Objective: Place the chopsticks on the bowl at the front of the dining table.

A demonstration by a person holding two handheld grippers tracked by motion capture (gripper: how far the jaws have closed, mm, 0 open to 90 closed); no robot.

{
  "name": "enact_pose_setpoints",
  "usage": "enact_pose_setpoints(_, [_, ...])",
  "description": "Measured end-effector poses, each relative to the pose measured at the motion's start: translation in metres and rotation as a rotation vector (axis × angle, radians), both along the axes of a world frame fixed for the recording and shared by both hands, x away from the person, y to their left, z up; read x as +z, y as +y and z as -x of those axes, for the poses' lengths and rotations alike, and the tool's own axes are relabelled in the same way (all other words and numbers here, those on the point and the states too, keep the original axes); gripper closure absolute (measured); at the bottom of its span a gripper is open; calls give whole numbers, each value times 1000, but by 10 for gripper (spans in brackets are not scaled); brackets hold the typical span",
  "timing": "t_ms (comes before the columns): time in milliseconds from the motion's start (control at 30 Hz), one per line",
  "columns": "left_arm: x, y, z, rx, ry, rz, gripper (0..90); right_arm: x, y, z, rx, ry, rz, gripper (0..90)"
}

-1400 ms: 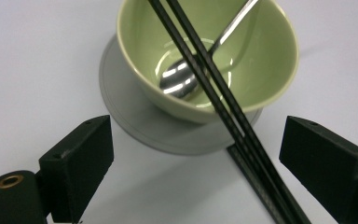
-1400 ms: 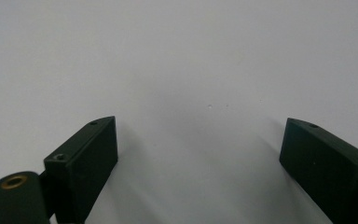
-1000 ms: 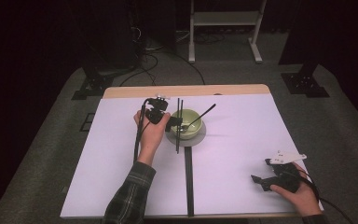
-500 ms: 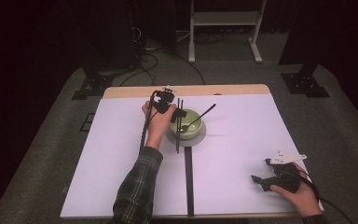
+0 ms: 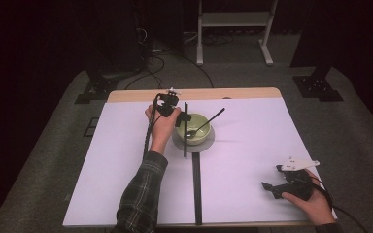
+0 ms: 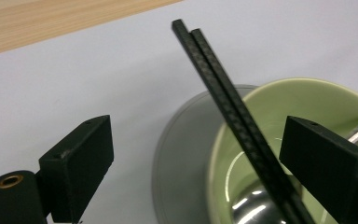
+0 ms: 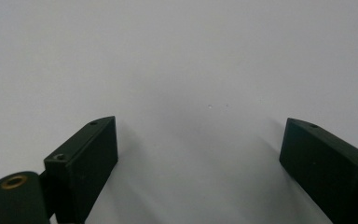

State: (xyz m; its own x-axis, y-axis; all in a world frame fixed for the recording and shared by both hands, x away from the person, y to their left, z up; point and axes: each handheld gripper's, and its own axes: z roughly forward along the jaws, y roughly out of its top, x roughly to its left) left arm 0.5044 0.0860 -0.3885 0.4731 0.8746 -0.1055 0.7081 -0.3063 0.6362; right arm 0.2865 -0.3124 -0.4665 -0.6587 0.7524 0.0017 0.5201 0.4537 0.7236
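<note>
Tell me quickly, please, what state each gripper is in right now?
Left gripper: open, jaws either side of the chopsticks over the bowl.
Right gripper: open, holding nothing.

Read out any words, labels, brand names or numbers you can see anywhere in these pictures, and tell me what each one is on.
None: no readable text, number or sign appears anywhere.
The pale green ceramic bowl, the pair of black textured chopsticks, the grey round plate and the white table sheet are plain.
The left gripper and right gripper show screw holes, no markings.
</note>
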Motion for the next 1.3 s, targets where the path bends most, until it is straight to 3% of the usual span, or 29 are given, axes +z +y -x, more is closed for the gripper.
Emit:
enact_pose_setpoints(233, [12, 2, 22, -40, -13, 36, 89, 0, 0, 0, 0, 0, 0, 100])
enact_pose_setpoints(333, [16, 5, 41, -73, -23, 60, 89, 0, 0, 0, 0, 0, 1, 100])
enact_pose_setpoints(667, [20, 21, 89, -133, -43, 81, 89, 0, 0, 0, 0, 1, 0, 100])
enact_pose_setpoints(933, [19, 34, 117, -165, -60, 116, 89, 0, 0, 0, 0, 0, 0, 100])
enact_pose_setpoints(1233, [16, 35, 143, -195, -77, 106, 88, 0, 0, 0, -1, 0, 0, 100])
enact_pose_setpoints(1300, [15, 34, 148, -204, -78, 88, 89, 0, 0, 0, 0, 1, 0, 100])
